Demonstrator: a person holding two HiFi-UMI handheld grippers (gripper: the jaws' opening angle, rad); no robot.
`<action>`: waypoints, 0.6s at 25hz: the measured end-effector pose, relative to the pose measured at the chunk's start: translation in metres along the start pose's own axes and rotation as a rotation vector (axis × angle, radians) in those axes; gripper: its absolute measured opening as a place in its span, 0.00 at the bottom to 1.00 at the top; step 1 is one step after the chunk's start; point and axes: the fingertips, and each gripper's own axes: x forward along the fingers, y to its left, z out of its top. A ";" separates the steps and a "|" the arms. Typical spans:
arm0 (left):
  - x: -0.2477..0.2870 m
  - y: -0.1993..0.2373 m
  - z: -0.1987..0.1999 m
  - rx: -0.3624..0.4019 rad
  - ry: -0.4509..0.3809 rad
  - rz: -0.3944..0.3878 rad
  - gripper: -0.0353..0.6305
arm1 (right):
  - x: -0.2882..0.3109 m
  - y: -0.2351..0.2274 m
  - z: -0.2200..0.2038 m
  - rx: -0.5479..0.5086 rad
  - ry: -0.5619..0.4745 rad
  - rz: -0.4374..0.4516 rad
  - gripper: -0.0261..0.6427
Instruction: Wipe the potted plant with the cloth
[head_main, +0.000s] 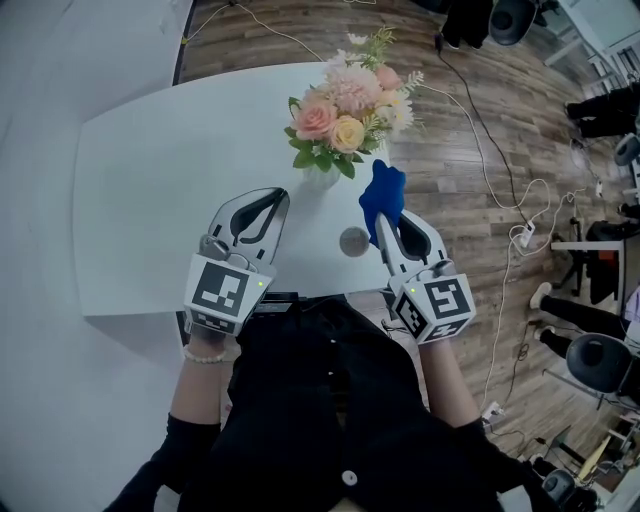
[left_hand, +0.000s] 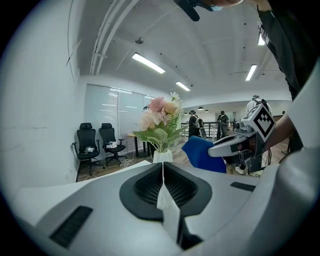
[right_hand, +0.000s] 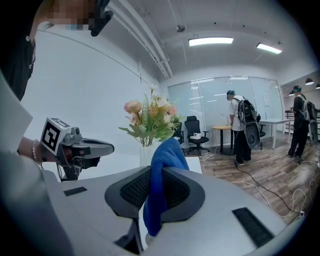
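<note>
A potted plant (head_main: 345, 110) with pink and cream flowers stands in a white pot (head_main: 321, 179) near the table's far edge. My left gripper (head_main: 276, 200) is shut with nothing in it, just left of the pot; in the left gripper view its jaws (left_hand: 163, 166) meet below the plant (left_hand: 161, 125). My right gripper (head_main: 384, 220) is shut on a blue cloth (head_main: 383, 193), right of the pot. In the right gripper view the cloth (right_hand: 161, 185) hangs between the jaws of that gripper (right_hand: 157, 172), in front of the plant (right_hand: 149, 120).
The white table (head_main: 170, 190) ends just past the plant, with wood floor and cables (head_main: 500, 170) beyond. A small grey round thing (head_main: 353, 241) lies on the table beside my right gripper. Office chairs (left_hand: 97, 142) and people (right_hand: 242, 125) are farther off.
</note>
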 end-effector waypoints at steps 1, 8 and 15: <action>0.000 0.000 0.000 0.000 0.000 0.001 0.08 | -0.001 0.000 0.000 -0.001 0.001 0.003 0.15; -0.002 -0.004 0.003 -0.016 -0.006 0.001 0.08 | -0.004 0.002 0.000 0.001 0.005 0.008 0.15; -0.002 0.002 0.005 -0.059 -0.026 0.028 0.08 | -0.003 0.002 -0.006 -0.005 0.023 0.014 0.15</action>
